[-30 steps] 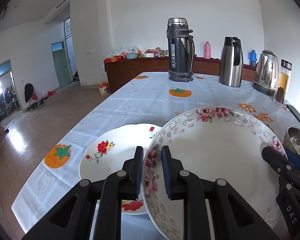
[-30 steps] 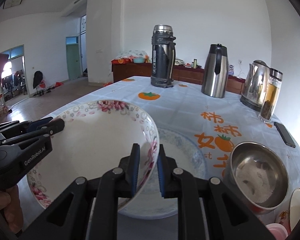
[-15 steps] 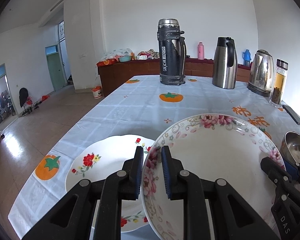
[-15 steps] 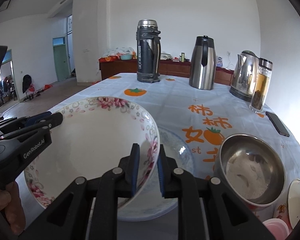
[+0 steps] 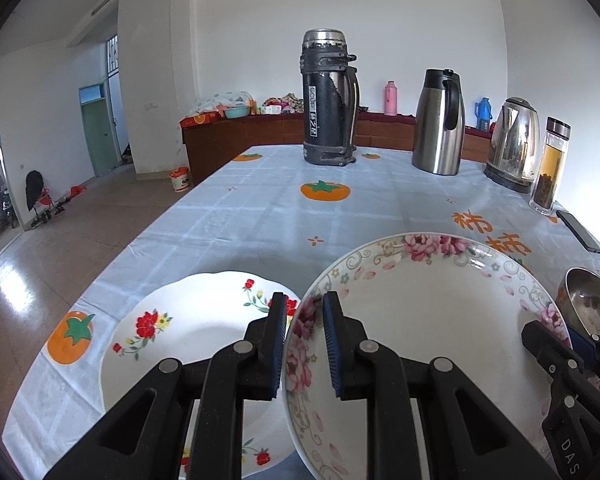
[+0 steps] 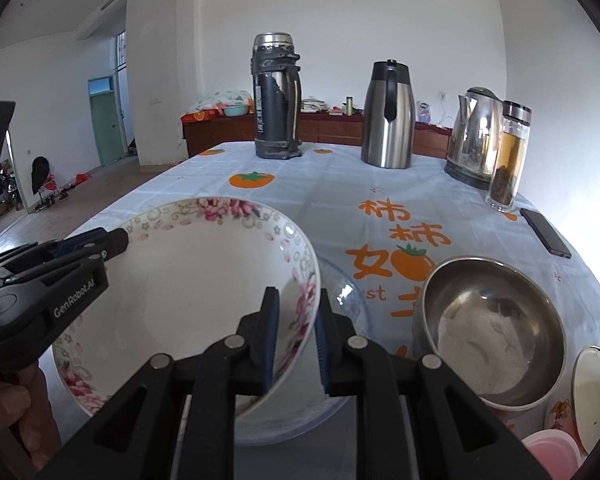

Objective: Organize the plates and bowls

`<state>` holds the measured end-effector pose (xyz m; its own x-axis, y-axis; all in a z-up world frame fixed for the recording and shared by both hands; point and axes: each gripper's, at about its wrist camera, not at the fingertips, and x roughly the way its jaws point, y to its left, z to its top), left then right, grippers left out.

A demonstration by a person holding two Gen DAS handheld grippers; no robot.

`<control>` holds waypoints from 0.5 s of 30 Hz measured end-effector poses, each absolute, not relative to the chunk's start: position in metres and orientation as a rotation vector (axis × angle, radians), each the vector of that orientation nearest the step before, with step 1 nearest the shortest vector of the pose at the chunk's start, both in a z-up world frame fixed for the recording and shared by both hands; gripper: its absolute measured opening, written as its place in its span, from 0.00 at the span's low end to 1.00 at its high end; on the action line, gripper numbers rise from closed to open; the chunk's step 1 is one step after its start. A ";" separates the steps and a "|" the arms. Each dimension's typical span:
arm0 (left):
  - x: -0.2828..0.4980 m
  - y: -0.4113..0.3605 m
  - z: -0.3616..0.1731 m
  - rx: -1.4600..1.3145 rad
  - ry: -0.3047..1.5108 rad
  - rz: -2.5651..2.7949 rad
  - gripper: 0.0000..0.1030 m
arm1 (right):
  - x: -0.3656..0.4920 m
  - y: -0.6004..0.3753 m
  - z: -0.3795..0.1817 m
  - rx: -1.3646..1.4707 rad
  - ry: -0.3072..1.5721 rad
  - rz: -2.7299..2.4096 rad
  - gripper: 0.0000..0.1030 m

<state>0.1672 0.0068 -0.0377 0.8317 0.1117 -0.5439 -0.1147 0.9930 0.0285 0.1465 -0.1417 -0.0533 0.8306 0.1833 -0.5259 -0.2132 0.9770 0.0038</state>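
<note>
Left wrist: left gripper [image 5: 305, 344] pinching the near rim of the pink-floral bowl [image 5: 428, 320], held just over the red-flower plate [image 5: 188, 340]; could clip it if lowered crooked.

Right wrist: right gripper [image 6: 294, 340] clamped on the opposite rim, above a clear glass plate [image 6: 348, 300], steel bowl [image 6: 496, 328] close by; uneven pull might tip it.

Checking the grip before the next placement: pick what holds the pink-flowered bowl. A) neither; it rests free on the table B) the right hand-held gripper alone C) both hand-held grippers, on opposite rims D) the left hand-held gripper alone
C: the left hand-held gripper and the right hand-held gripper each clamp a rim of the pink-flowered bowl.
</note>
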 end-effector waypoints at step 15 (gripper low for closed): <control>0.177 0.000 -0.047 0.004 0.613 0.103 0.20 | 0.153 -0.148 -0.056 -0.040 0.586 0.182 0.18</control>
<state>0.1766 -0.0003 -0.0473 0.8128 0.0973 -0.5743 -0.0948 0.9949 0.0344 0.1531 -0.1479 -0.0559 0.8177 0.1595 -0.5530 -0.1820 0.9832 0.0144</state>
